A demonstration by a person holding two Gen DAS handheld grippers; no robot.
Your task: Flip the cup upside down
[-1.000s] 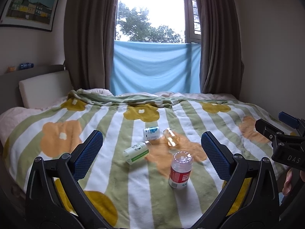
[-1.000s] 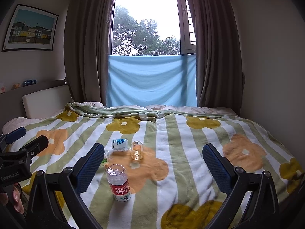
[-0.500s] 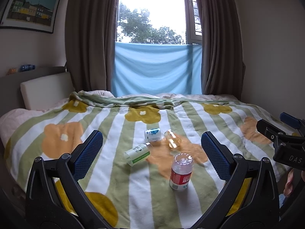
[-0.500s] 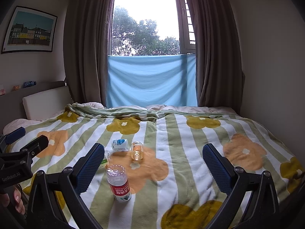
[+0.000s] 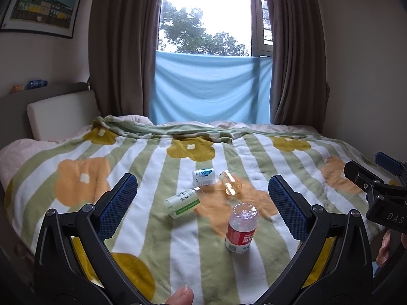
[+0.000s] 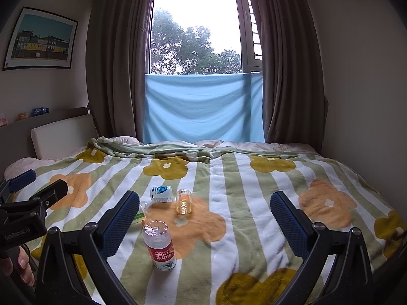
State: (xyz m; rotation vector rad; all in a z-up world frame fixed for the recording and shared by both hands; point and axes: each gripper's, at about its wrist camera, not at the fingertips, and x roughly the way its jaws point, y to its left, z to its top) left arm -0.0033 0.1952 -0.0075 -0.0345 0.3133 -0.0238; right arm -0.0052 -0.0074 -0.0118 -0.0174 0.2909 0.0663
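A small clear amber-tinted cup [image 5: 230,186] [image 6: 183,201] lies on its side on the flowered, striped blanket [image 5: 254,157] [image 6: 249,185], its mouth turned toward me. My left gripper [image 5: 201,180] hovers open well short of it, with nothing between its blue pads [image 5: 119,198]. In the right wrist view the left gripper [image 6: 33,198] shows at the left edge. My right gripper [image 6: 204,195] is open too, held back from the cup, which sits left of its centre line. The right gripper [image 5: 376,185] also appears at the right edge of the left wrist view.
Close around the cup are a white bottle with a blue label [image 5: 203,176] [image 6: 160,194], a green-labelled bottle [image 5: 182,203] lying on its side, and a red-labelled plastic bottle [image 5: 241,228] [image 6: 159,246] standing nearer me. A headboard cushion [image 6: 61,137] is at the left and curtains and a window behind.
Both views have hardly shifted and the things on the blanket lie as before. A thumb tip now shows at the bottom edge of the left wrist view.
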